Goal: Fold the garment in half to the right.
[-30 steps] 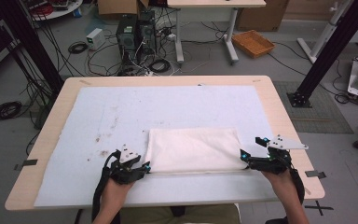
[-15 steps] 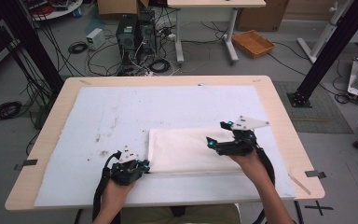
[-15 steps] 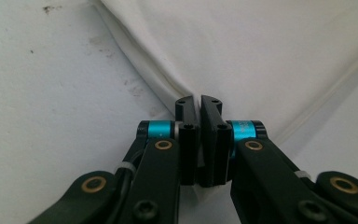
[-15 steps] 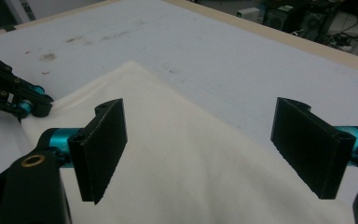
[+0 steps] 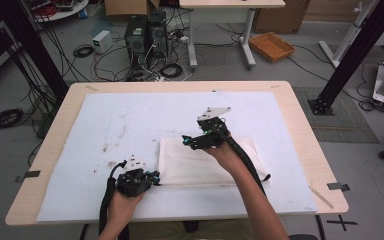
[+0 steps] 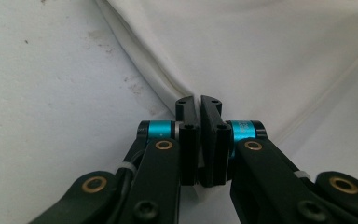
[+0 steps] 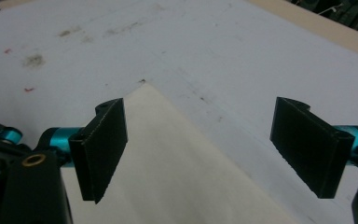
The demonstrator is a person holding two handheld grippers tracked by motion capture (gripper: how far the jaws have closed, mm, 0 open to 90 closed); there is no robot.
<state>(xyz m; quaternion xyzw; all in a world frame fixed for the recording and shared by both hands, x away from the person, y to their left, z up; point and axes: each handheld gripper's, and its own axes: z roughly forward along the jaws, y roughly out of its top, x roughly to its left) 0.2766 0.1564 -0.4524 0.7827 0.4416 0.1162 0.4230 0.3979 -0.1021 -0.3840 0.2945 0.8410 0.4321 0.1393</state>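
A folded white cloth (image 5: 215,162) lies flat on the white mat, near the front edge. My left gripper (image 5: 154,176) rests at the cloth's near left corner. In the left gripper view its jaws are pressed together on a pinch of the cloth (image 6: 261,56). My right gripper (image 5: 187,142) hovers over the far left part of the cloth, pointing left. In the right gripper view this gripper (image 7: 205,140) stands wide open, with a corner of the cloth (image 7: 168,158) on the mat below and nothing between its pads (image 7: 105,144).
The white mat (image 5: 130,120) covers most of a wooden table (image 5: 300,125) and carries brown stains (image 5: 111,147) left of the cloth. Tape strips (image 5: 337,186) mark the table's sides. Beyond the table, cables, computer towers (image 5: 137,35) and an orange tray (image 5: 271,46) sit on the floor.
My right gripper has left the cloth's near right corner and swept left and away across the cloth to its far left part. The left gripper has stayed put.
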